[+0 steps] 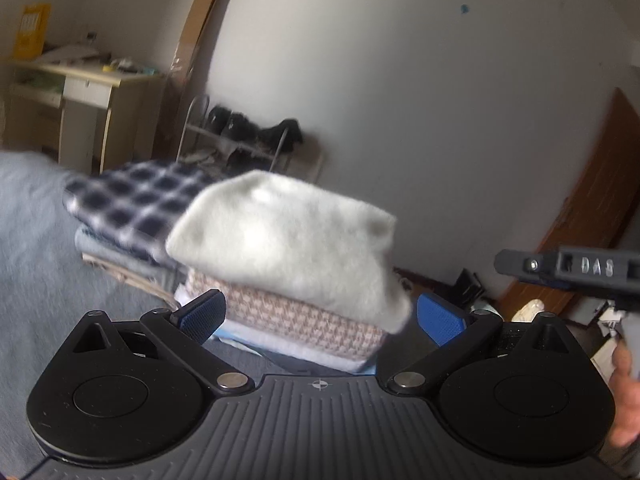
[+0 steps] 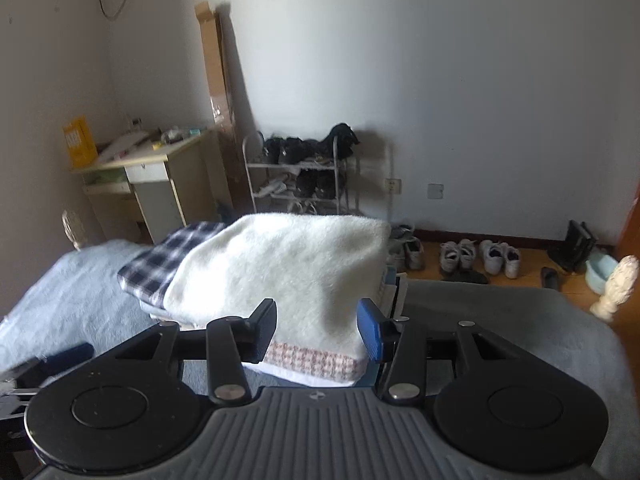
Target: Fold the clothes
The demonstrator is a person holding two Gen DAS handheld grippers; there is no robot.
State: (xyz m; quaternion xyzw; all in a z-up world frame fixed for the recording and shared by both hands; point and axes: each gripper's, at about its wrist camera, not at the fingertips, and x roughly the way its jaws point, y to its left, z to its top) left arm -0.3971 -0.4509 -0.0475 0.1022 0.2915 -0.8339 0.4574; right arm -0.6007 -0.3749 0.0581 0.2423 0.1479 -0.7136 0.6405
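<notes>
While folded white fleece (image 2: 280, 268) tops the centre-frame stack (image 2: 316, 364), seemingly for neat storage, left gripper (image 1: 320, 316) and right gripper (image 2: 316, 330) hover, jaws apart, empty.

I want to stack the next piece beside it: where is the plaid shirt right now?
In both views, the plaid shirt lies folded on the bed, left of the white fleece, which overlaps its edge.

Raised letters "DAS" stand on the right gripper (image 1: 568, 270) body.

white fleece (image 2: 288, 264) | navy-white plaid shirt (image 2: 172, 256) | pink-white houndstooth cloth (image 2: 316, 362) | grey-blue bedcover (image 2: 72, 300)
</notes>
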